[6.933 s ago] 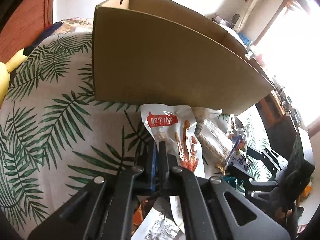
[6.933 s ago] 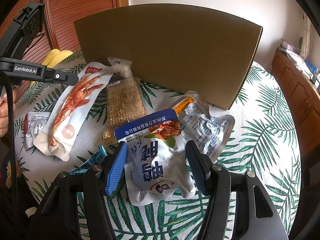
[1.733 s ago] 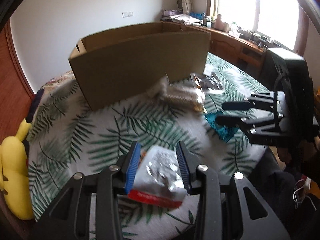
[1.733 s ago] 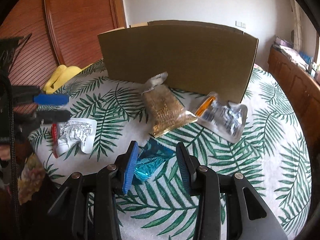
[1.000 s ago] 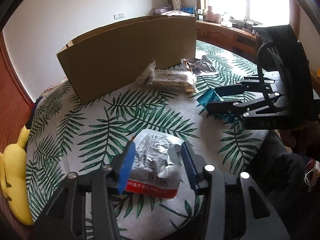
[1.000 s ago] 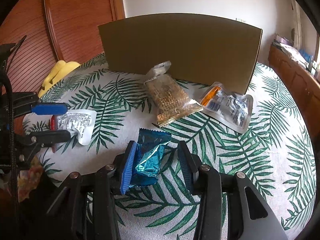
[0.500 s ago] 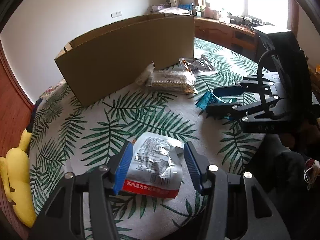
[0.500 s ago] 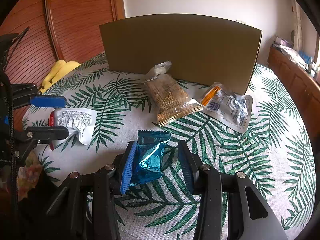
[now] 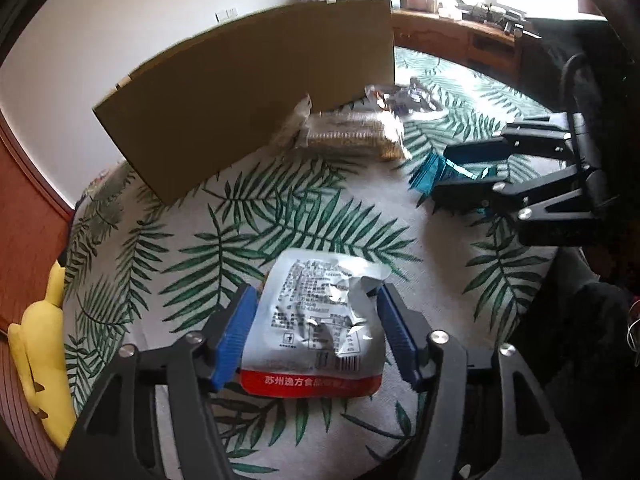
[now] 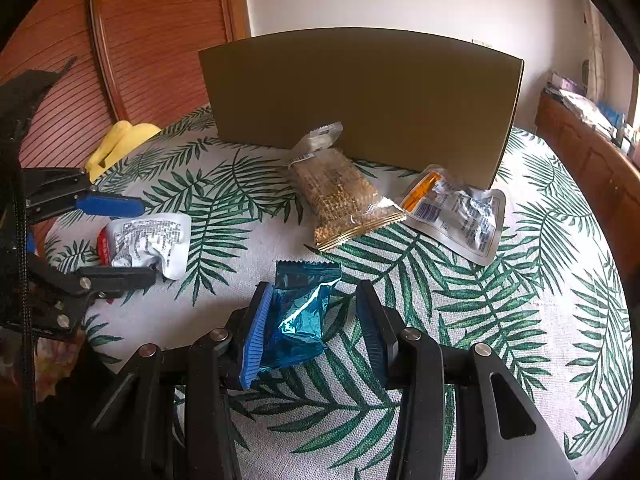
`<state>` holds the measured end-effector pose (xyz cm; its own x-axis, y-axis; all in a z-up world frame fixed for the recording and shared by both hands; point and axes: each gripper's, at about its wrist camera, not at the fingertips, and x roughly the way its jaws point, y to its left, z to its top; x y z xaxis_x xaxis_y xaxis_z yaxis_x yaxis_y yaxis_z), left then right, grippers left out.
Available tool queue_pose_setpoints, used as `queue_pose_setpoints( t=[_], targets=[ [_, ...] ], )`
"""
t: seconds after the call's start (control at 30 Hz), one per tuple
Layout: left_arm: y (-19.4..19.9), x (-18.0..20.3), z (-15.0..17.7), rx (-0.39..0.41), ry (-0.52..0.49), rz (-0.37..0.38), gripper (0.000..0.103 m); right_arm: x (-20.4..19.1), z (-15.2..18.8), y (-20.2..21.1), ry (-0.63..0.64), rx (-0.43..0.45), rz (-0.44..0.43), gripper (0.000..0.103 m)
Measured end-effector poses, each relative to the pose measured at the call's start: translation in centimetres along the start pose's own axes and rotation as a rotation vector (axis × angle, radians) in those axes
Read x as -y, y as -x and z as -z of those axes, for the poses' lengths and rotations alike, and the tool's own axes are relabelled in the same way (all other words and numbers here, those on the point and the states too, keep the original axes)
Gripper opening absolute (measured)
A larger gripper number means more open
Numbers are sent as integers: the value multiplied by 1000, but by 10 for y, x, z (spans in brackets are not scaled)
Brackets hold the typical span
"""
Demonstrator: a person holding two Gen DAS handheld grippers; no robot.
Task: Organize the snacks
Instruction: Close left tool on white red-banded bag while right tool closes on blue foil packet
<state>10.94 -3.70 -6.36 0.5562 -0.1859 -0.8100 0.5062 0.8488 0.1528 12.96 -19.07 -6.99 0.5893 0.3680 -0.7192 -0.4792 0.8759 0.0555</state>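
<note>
A silver pouch with a red bottom band (image 9: 316, 316) lies flat on the leaf-print cloth between the fingers of my left gripper (image 9: 316, 332). Its jaws are opening, and the pads stand beside the pouch edges without squeezing it. In the right wrist view the same pouch (image 10: 148, 236) and left gripper (image 10: 146, 240) show at the left. My right gripper (image 10: 314, 286) straddles a crumpled blue foil packet (image 10: 296, 320). The left pad touches the packet and a gap remains at the right pad. The tall cardboard box (image 10: 360, 96) stands behind.
A clear pack of grain bars (image 10: 340, 196) and a silver pouch with an orange corner (image 10: 460, 212) lie against the box front. A yellow plush toy (image 9: 40, 340) sits at the table's left edge. A wooden cabinet (image 10: 592, 168) runs along the right.
My left gripper's jaws have spread wider around the silver pouch, which has settled flat on the cloth. The right gripper and the blue packet have stayed put.
</note>
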Motion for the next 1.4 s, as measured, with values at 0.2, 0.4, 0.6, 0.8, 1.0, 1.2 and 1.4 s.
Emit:
queue_pose_setpoints(
  t=[0.2, 0.4, 0.6, 0.8, 1.0, 1.2, 1.4],
  targets=[
    [-5, -8, 3, -4, 64, 31, 68, 0, 0, 0, -2, 2, -1, 43],
    [-10, -17, 4, -20, 143, 71, 71, 0, 0, 0, 0, 4, 3, 43],
    [-11, -19, 4, -33, 177, 77, 73, 0, 1, 0, 1, 4, 3, 43],
    [-12, -20, 4, -41, 194, 69, 73, 0, 1, 0, 1, 4, 3, 43],
    [-10, -18, 5, -54, 192, 67, 73, 1, 1, 0, 2, 4, 3, 43],
    [-7, -18, 8, -33, 189, 73, 67, 0, 1, 0, 2, 2, 1, 43],
    [-2, -20, 14, 1, 197, 89, 64, -4, 4, 3, 44, -13, 17, 30]
  ],
)
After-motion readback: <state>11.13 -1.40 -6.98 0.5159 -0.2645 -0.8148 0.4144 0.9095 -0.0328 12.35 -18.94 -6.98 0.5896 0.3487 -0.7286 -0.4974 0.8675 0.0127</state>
